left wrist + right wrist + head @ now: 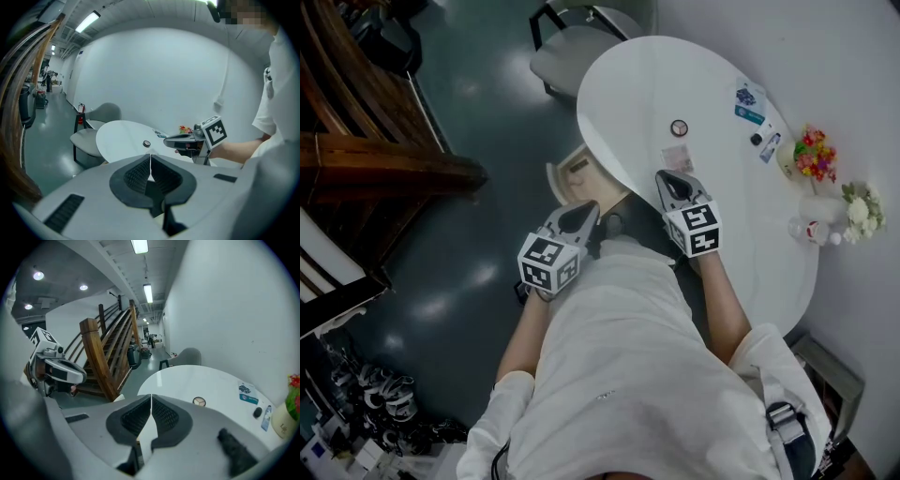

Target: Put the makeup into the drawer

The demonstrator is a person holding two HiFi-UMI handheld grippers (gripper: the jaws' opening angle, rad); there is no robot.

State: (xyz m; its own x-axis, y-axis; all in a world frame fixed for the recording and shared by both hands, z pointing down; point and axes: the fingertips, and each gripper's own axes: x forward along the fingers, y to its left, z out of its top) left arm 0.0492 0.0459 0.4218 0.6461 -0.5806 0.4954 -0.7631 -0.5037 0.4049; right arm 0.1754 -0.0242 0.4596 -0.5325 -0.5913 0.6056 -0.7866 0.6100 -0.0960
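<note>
**Right jaws nearest the makeup, both pairs shut and empty**

The white oval bench [647,84] carries all the makeup. The drawer [577,174] stands open under the bench's near edge, just ahead of and below the left jaws.

The left gripper [589,210] is off the bench and over the drawer side. Its jaws are together with nothing between them.

The right gripper [668,178] is over the bench top. Its jaws are also together and hold nothing.

- **Palette:** a flat pinkish palette [677,157] lies on the bench just ahead of the right jaws' tips and apart from them.
- **Compact:** a round compact [679,127] lies further ahead on almost the same line. In the right gripper view the compact [199,401] shows ahead and a little right of the jaws.
- **Other items:** a tube [771,146] and a blue-printed packet [748,103] lie well off to the right of the right jaws.

The right hand looks like the one to pick, since the left jaws are across the bench edge and well apart from both pieces.

- The right jaws must open before anything can be taken.
- The palette lies flat, so the grip likely has to come low, across its edges.
- The palette is too small here to tell which way its long axis runs, and the compact is round so it has none.
- From the right jaws, the drawer lies to the left, past the bench edge and lower.
</note>
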